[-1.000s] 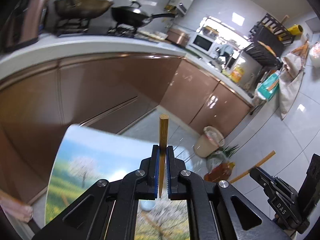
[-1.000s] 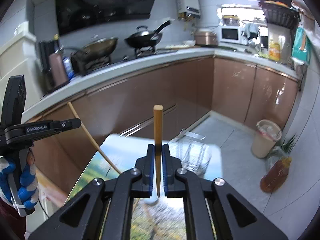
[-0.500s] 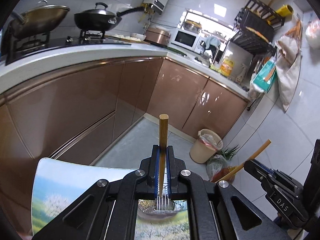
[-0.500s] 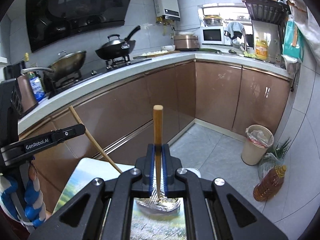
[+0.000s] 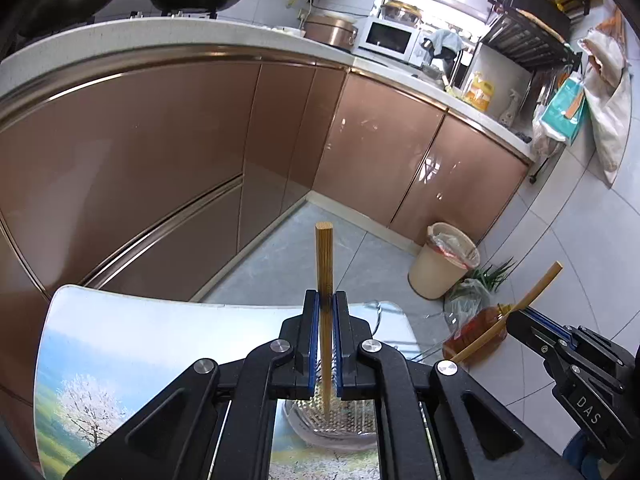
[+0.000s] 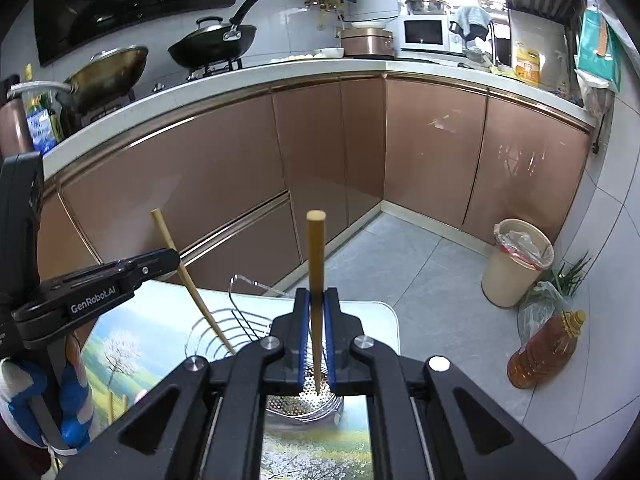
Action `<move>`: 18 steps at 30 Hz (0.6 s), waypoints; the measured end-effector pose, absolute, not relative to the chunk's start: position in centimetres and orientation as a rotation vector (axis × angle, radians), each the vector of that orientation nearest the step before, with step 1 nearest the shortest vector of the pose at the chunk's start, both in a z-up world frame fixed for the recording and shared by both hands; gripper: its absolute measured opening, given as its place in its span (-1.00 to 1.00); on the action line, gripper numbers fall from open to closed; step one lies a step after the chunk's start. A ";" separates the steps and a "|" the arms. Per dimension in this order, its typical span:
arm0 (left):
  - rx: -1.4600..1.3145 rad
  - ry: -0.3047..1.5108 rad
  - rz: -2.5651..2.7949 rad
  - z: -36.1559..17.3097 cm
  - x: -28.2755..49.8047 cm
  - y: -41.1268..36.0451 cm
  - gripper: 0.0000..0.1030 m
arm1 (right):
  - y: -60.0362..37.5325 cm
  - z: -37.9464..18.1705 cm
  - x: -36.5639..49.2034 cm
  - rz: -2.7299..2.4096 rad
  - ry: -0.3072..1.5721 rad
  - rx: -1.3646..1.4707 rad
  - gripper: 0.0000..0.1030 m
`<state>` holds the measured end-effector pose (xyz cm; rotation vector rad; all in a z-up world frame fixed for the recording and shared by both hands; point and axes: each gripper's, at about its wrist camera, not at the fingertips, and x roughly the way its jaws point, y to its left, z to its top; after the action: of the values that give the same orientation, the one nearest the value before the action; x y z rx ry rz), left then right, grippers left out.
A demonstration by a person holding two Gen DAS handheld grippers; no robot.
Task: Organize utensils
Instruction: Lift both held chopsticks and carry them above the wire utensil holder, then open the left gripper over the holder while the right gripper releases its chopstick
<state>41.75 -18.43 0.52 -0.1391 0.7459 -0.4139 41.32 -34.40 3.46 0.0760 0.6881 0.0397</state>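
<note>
above strainer basket [image 5: 332, 420] | left tool [image 5: 327, 344] clamps chopstick [image 5: 324, 264] | right tool [image 6: 316, 340] clamps second chopstick [image 6: 315, 256]

Both grippers, the left gripper [image 5: 327, 344] and the right gripper [image 6: 316, 340], are black with blue pads, round silver screws and white letters, and the hand [image 6: 48, 404] wears what looks like a blue-and-white glove.

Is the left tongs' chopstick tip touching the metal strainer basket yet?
Cannot tell. In the left wrist view the chopstick tip overlaps the strainer basket, hiding any gap; in the right wrist view the tip disappears behind the right tongs.
</note>
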 end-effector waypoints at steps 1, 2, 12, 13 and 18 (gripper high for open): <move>-0.137 0.749 -0.414 0.3 41.6 -18.4 -0.89 | -34.4 3.1 41.3 0.044 0.694 0.081 -0.87; -0.134 0.751 -0.413 0.1 41.5 -18.3 -0.89 | -34.4 2.7 41.4 0.045 0.701 0.084 -0.87; -0.112 0.742 -0.399 0.3 40.8 -17.8 -0.88 | -34.9 2.0 40.9 0.043 0.710 0.121 -0.85; -0.111 0.743 -0.397 0.3 40.7 -17.9 -0.88 | -35.0 2.0 40.8 0.041 0.708 0.124 -0.85; -0.121 0.754 -0.373 0.3 40.0 -17.1 -0.75 | -35.5 2.1 39.7 0.025 0.698 0.139 -0.84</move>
<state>40.04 -17.08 0.35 -0.1209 0.7540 -0.3728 39.66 -35.49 2.07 0.1393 0.6983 0.0254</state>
